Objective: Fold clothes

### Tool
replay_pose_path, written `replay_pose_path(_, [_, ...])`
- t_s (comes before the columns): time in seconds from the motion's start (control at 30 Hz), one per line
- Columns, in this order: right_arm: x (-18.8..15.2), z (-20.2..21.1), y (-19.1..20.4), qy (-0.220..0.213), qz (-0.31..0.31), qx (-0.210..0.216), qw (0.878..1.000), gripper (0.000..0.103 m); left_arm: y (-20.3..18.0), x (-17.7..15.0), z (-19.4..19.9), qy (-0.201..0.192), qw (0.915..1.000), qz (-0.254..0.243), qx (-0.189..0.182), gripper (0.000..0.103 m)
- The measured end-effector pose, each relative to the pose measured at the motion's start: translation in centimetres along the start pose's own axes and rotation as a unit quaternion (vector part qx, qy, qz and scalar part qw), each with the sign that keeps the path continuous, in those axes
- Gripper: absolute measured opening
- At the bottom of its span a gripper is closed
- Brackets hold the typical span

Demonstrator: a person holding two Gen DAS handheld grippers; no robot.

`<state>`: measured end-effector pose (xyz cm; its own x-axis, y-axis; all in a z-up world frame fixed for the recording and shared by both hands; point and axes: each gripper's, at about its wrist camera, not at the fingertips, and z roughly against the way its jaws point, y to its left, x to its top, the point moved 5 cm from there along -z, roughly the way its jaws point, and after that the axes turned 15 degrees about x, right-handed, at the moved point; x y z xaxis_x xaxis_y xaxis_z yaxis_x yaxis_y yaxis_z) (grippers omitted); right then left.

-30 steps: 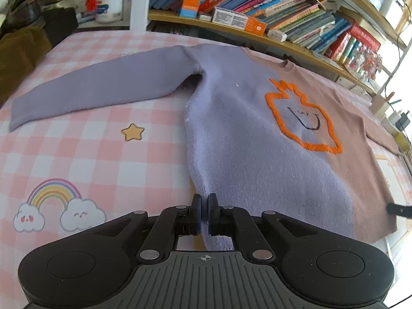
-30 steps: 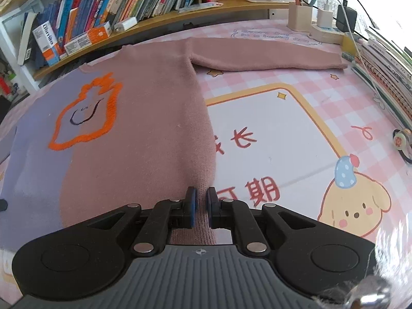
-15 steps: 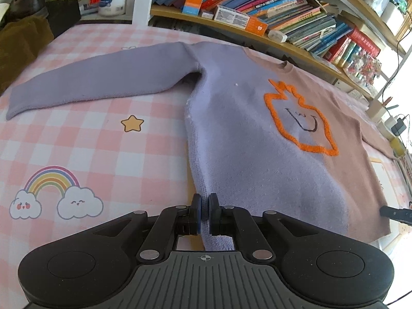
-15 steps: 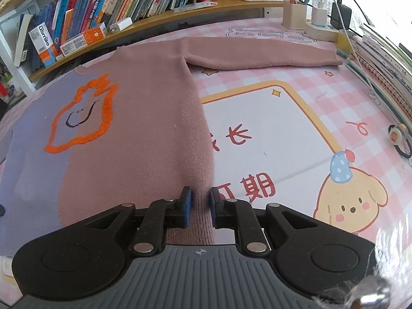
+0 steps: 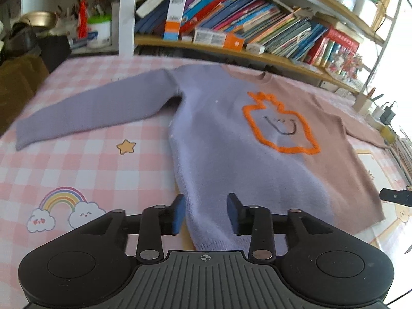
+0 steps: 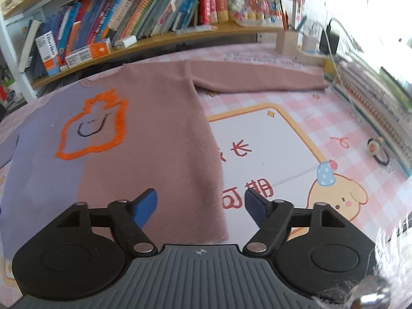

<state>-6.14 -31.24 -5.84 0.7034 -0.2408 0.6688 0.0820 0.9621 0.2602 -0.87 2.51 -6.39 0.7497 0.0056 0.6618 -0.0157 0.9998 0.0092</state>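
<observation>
While both claws hang over the near hem, neither holds cloth. The left gripper is opening, its jaws at a middling gap, with the lilac hem corner of the sweater lying between the pads but not pinched. The right gripper is opening too, its jaws already wide, over the brown hem corner; the fabric lies flat beneath and is not held.

Step in hand, as judged: the spreading-out is finished and the hem is being let go, with no fold made yet. The next move likely calls for a fresh grasp on a sleeve or a side edge, to carry it in over the body. Which side should go first is open.

The sweater lies face up and flat on the pink checked table cover. Its long axis runs from the hem, nearest the grippers, away to the neckline by the bookshelf. The orange outline motif sits mid-chest. The lilac sleeve stretches out left, and the brown sleeve out right; its cuff seems to end near the stacked notebooks, though blur there prevents certainty.
</observation>
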Motion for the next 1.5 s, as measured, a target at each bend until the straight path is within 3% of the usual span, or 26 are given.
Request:
replay_pose_path(0.1, [-0.8, 1.2, 1.8, -0.009, 0.011, -0.011, 1.000, 0.087, -0.2, -0.3, 1.1, -0.012, 0.9999, -0.002, 0.004, 0.057])
replay_pose_path(0.3, [-3.0, 2.9, 4.7, -0.028, 0.013, -0.032, 0.999, 0.094, -0.4, -1.5, 2.3, -0.024, 0.9993, -0.030, 0.001, 0.071])
replay_pose_path(0.77, [-6.9, 4.5, 6.8, -0.018, 0.007, -0.058, 0.998, 0.094, 0.3, -4.2, 2.8, -0.005, 0.9981, -0.059, -0.016, 0.073])
replay_pose_path(1.23, [-6.5, 6.3, 5.0, -0.042, 0.017, -0.035, 0.998, 0.097, -1.7, -4.7, 5.4, -0.026, 0.9979, -0.056, 0.019, 0.080])
replay_pose_path(1.5, [-8.2, 7.5, 3.4, -0.035, 0.007, -0.021, 0.999, 0.097, -3.8, -6.4, 7.1, -0.025, 0.9962, -0.078, 0.028, 0.080])
